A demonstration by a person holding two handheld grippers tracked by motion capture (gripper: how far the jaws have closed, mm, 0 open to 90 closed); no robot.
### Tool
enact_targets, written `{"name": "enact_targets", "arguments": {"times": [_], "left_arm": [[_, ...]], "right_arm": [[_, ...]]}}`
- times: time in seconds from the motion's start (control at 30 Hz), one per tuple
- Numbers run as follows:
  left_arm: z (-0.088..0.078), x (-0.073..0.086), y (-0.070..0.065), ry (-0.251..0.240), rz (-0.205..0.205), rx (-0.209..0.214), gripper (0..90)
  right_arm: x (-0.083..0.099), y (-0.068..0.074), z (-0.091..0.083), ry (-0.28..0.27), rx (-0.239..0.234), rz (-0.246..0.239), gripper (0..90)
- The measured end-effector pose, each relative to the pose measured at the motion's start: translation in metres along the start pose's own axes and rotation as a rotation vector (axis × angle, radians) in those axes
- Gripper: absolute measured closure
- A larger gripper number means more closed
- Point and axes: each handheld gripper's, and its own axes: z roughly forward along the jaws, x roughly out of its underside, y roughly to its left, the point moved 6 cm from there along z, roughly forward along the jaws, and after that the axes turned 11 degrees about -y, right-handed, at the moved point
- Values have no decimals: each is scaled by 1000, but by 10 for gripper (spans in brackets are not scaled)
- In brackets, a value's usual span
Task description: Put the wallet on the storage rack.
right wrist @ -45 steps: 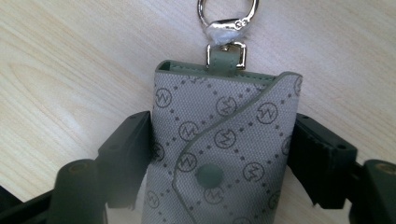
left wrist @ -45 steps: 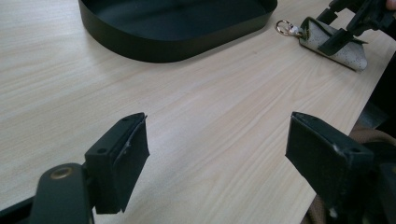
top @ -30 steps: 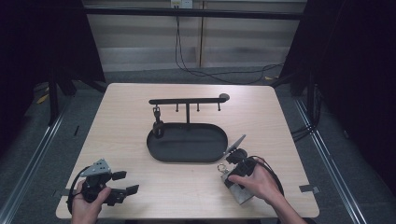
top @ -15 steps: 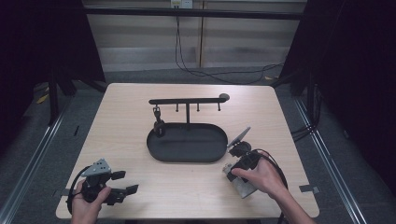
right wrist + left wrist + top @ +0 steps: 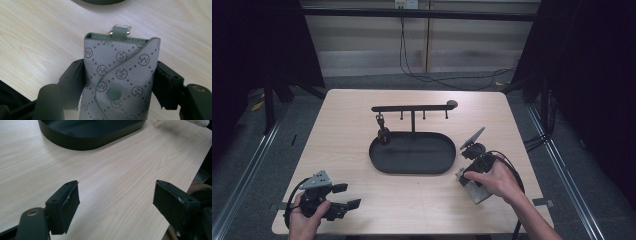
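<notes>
I count one patterned pouch [image 5: 120, 77] clamped in my right gripper [image 5: 120, 82] just right of the one black tray [image 5: 412, 152], one hook rack [image 5: 412, 107], my left gripper [image 5: 116, 197] open over the table [image 5: 362, 200].

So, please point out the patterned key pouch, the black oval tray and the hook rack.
patterned key pouch [image 5: 120, 75], right gripper view, middle of its front flap.
black oval tray [image 5: 377, 162], high view, left rim.
hook rack [image 5: 412, 108], high view, horizontal bar.
</notes>
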Motion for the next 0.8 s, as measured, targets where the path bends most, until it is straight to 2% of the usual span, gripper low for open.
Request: {"name": "enact_targets", "arguments": {"times": [0.23,0.43,0.7,0.8], "left_arm": [[0,1,1,4,-5,0,203],[-1,0,-1,-1,2,7,203],[-2,0,1,-6,-16,3,191],[-3,0,1,-6,-10,3,191]], "right_arm": [[-9,-1,-5,-11,-11,-4,328],[-18,-2,-6,-9,0,-4,328],[-27,-5,-4,-1,7,-1,328],[-31,-3,-4,-1,13,-16,328]]}}
